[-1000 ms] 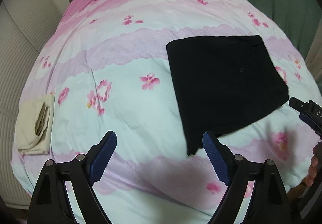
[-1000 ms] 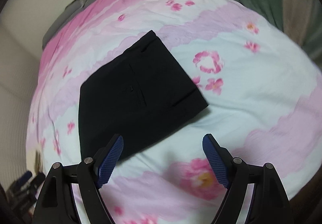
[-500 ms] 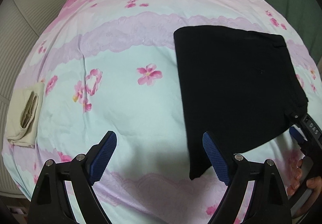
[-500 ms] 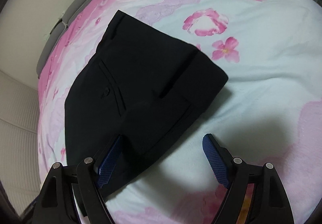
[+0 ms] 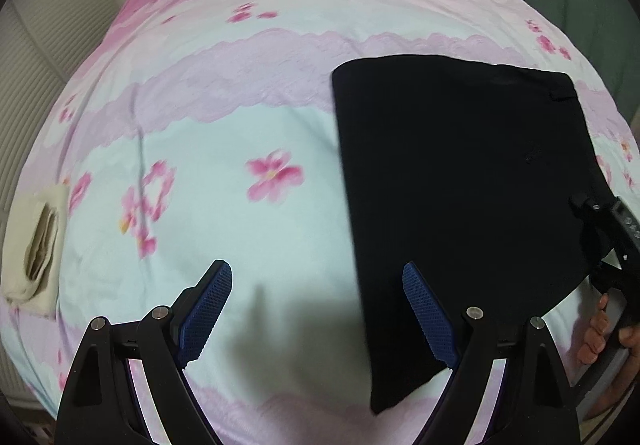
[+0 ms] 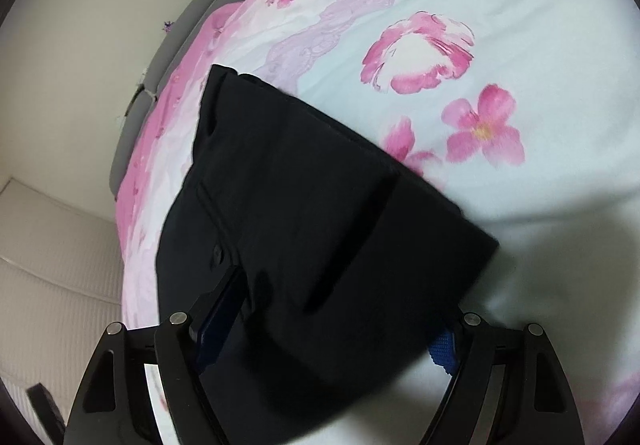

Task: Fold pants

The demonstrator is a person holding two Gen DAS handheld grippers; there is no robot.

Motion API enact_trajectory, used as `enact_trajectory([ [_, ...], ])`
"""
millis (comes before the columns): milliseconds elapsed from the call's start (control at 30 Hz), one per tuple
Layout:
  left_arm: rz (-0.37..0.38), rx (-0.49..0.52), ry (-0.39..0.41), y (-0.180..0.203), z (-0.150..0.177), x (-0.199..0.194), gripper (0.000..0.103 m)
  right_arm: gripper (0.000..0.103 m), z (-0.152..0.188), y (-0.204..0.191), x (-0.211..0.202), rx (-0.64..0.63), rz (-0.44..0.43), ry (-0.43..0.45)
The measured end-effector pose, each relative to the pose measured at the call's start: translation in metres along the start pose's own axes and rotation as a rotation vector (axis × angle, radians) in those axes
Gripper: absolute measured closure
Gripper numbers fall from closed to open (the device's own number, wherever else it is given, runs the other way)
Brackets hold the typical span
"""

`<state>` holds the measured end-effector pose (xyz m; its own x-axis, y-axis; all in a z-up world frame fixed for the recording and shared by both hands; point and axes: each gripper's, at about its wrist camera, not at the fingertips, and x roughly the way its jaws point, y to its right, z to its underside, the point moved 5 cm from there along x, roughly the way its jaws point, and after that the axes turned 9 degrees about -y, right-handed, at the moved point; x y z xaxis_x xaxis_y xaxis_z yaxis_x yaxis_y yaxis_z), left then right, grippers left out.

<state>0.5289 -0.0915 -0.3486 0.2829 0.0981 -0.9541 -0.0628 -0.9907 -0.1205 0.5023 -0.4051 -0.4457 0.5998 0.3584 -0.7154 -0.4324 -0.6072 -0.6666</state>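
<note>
Flat on the flowered bed cover: black pants, folded into a rough rectangle, waistband end away from the camera. Left tool over the near left corner of the pants, jaws wide apart and gripping nothing; left finger over bare cover, right finger over the black cloth, with the corner tip reaching in between them. Right tool at the near right corner, jaws just now closing a little yet wide apart, the corner between them; left finger on top of the fabric beside the pocket button, right pad half hidden behind the edge, no clear pinch. Seen from the left camera, right tool at the pants' right edge, held by a hand. Well off to the left, a folded beige cloth.
</note>
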Motion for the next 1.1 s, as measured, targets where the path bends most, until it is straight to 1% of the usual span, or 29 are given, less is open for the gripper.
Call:
enact_trajectory([
  [33,0.013,0.008,0.001,0.003,-0.004,0.001,0.015,0.029,-0.002,0.001,0.002,-0.001,0.012,-0.001],
  [67,0.027,0.014,0.004,0.005,-0.007,0.002,0.015,0.034,-0.005,0.001,0.003,-0.001,0.042,-0.004],
  [167,0.081,0.019,-0.002,0.008,-0.015,0.008,0.015,0.041,-0.009,0.005,0.006,0.009,0.073,-0.022],
  [200,0.109,0.018,-0.010,0.008,-0.018,0.012,0.015,0.044,-0.010,0.004,0.006,-0.004,0.099,-0.036],
  [333,0.252,-0.013,-0.045,0.005,-0.030,0.028,0.015,0.048,-0.012,-0.005,0.006,-0.083,0.210,-0.051],
  [400,0.334,-0.031,-0.066,0.000,-0.037,0.038,0.016,0.049,-0.012,-0.007,0.007,-0.107,0.238,-0.051],
  [467,0.371,-0.045,-0.081,-0.005,-0.044,0.048,0.018,0.049,-0.011,-0.006,0.007,-0.119,0.249,-0.056],
  [567,0.430,-0.083,-0.108,-0.016,-0.057,0.065,0.025,0.049,-0.011,-0.007,0.009,-0.153,0.287,-0.057],
  [600,0.465,-0.102,-0.119,-0.019,-0.061,0.070,0.026,0.049,-0.010,-0.007,0.010,-0.158,0.301,-0.056],
  [667,0.503,-0.092,-0.120,-0.018,-0.068,0.074,0.027,0.049,-0.010,-0.008,0.010,-0.153,0.316,-0.061],
  [733,0.537,-0.070,-0.116,-0.014,-0.074,0.076,0.038,0.049,-0.011,-0.009,0.011,-0.158,0.337,-0.066],
  [767,0.557,-0.054,-0.124,-0.011,-0.077,0.078,0.040,0.049,-0.011,-0.010,0.011,-0.159,0.347,-0.068],
  [800,0.583,-0.044,-0.136,-0.007,-0.079,0.081,0.050,0.049,-0.011,-0.010,0.012,-0.156,0.353,-0.070],
  [833,0.619,-0.039,-0.158,-0.003,-0.082,0.086,0.057,0.049,-0.011,-0.011,0.012,-0.155,0.356,-0.072],
  [933,0.677,-0.048,-0.202,0.006,-0.091,0.105,0.060,0.049,-0.012,-0.012,0.013,-0.142,0.362,-0.077],
  [1033,0.744,-0.056,-0.207,0.010,-0.100,0.114,0.060,0.049,-0.013,-0.013,0.014,-0.141,0.370,-0.079],
  [1100,0.778,-0.037,-0.203,0.016,-0.106,0.119,0.060,0.049,-0.014,-0.015,0.016,-0.146,0.375,-0.074],
])
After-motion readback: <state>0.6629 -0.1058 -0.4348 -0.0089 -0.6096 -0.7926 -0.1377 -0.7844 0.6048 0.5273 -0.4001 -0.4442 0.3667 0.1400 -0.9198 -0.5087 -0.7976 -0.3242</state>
